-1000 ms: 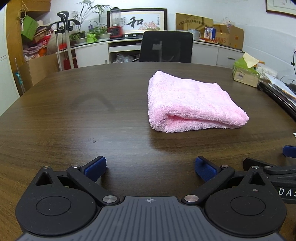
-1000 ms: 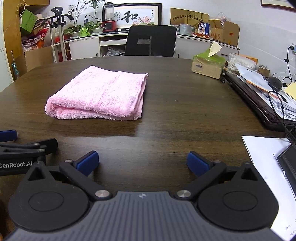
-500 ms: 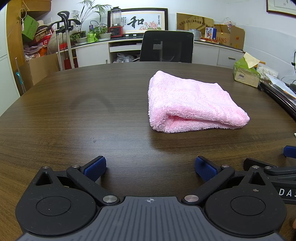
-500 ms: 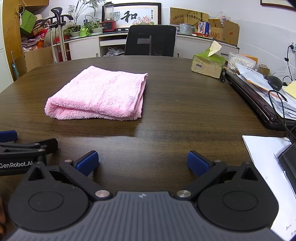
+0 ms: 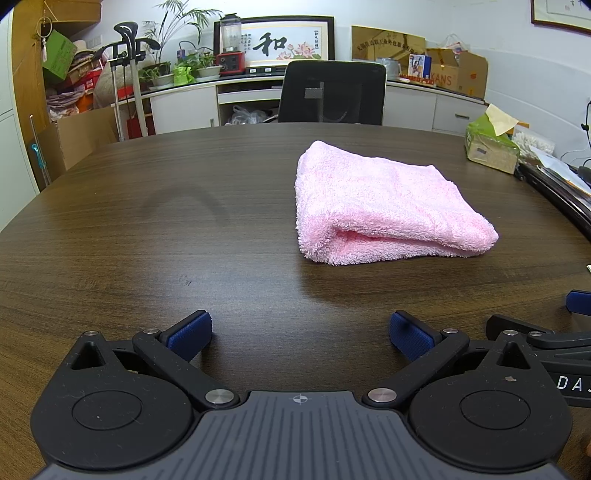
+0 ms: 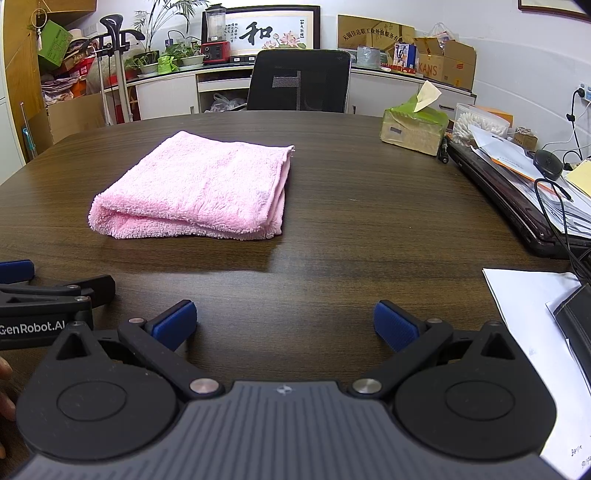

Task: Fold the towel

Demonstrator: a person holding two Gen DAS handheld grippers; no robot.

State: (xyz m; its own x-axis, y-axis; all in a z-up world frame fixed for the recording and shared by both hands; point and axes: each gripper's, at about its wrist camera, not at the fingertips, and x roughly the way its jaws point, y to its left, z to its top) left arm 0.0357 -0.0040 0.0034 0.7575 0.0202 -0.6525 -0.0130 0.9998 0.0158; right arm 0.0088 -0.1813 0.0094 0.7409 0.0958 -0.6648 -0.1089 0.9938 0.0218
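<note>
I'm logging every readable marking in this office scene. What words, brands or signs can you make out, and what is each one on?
"和": framed picture on the back wall.
"KANS": cardboard box on the counter.
"GenRobot.AI": side of the left gripper.
"DAS": side of the right gripper, cut off by the frame.
Gold plaque: characters too small to read.

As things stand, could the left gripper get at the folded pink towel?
Probably yes. The left gripper is open and empty, and only bare table lies between its fingers and the pink towel, which sits ahead and to its right.
</note>
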